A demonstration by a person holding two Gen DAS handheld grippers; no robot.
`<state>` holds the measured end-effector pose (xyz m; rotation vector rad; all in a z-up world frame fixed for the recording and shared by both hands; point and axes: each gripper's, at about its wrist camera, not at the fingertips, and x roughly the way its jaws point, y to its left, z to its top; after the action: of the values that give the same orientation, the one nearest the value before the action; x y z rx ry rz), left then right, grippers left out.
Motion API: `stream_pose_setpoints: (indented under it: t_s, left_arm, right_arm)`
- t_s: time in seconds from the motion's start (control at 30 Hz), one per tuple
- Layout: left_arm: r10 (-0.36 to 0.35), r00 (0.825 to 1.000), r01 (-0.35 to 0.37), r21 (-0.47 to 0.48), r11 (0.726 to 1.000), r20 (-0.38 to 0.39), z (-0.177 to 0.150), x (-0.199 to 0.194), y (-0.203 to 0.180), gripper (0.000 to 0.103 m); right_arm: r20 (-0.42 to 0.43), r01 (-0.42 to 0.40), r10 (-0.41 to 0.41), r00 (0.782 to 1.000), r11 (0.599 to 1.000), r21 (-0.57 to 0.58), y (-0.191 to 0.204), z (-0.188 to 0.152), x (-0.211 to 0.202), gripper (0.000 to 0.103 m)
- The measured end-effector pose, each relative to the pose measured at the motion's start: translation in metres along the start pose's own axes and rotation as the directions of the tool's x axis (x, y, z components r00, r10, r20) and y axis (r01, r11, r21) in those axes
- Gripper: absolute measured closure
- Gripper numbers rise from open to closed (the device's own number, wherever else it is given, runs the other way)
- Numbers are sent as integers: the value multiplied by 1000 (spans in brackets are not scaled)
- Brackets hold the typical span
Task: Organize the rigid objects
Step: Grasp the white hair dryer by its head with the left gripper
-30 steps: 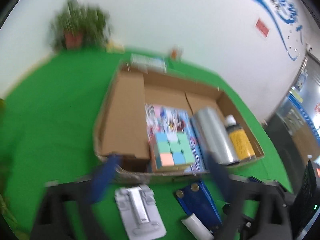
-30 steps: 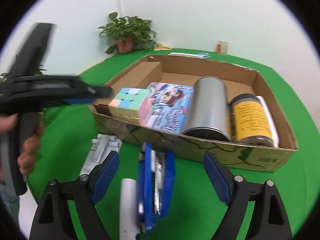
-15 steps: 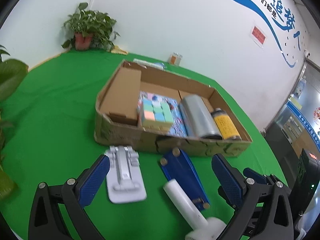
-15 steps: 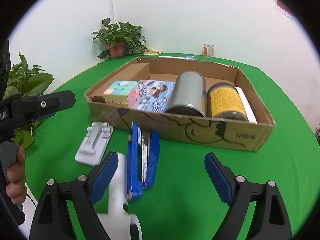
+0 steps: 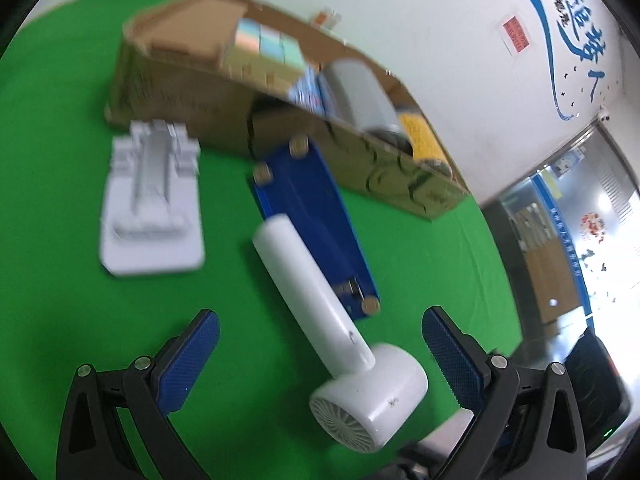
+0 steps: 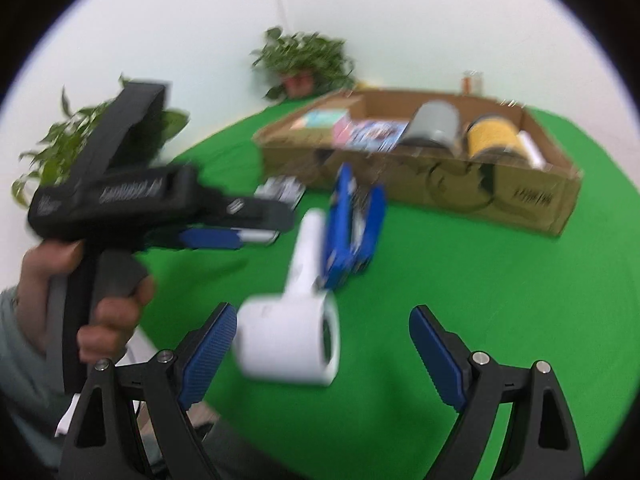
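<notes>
While both grippers gape empty, white hair dryer (image 5: 336,320) lies flat — handle toward cardboard box (image 5: 360,148).

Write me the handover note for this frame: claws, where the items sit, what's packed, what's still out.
Left claw: open, empty, low over the green table, aimed at the white hair dryer.
Right claw: open, empty, also facing the hair dryer's head.
Packed in the cardboard box: colour cube, picture book, grey can, yellow jar.
Still out on the table, in front of the box: hair dryer, blue stapler touching its handle, white stand to the left.
Left to do: put those three in the box; the hair dryer is nearest.
</notes>
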<state>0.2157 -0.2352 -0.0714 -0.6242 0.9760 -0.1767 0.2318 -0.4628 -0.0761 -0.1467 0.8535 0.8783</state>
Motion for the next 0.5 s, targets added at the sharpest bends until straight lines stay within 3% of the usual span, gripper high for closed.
stream_pose_setpoints:
  t_s: [0.07,0.2,0.43,0.5]
  left_arm:
    - [-23,999,23,-5,1000,-26,-1,7,0,6]
    - [-79,993,78,-22,997,-83,-5,21,1,17]
    - [-96,989,93,-32,995,-113,-5,25,3,43]
    - [-110,987,104,-59,993,-114,-5,27,6,46]
  right_arm:
    - [-33,-13,14,999,1000,10,2,-5,8,19]
    - [-65,-27,25,998,999,-31,17,-5,16,41]
    - [-78,25,-30,997,998,-66,40,-10,27,44]
    - [-77,37,-43,996,996,-78,43,-12,28,44]
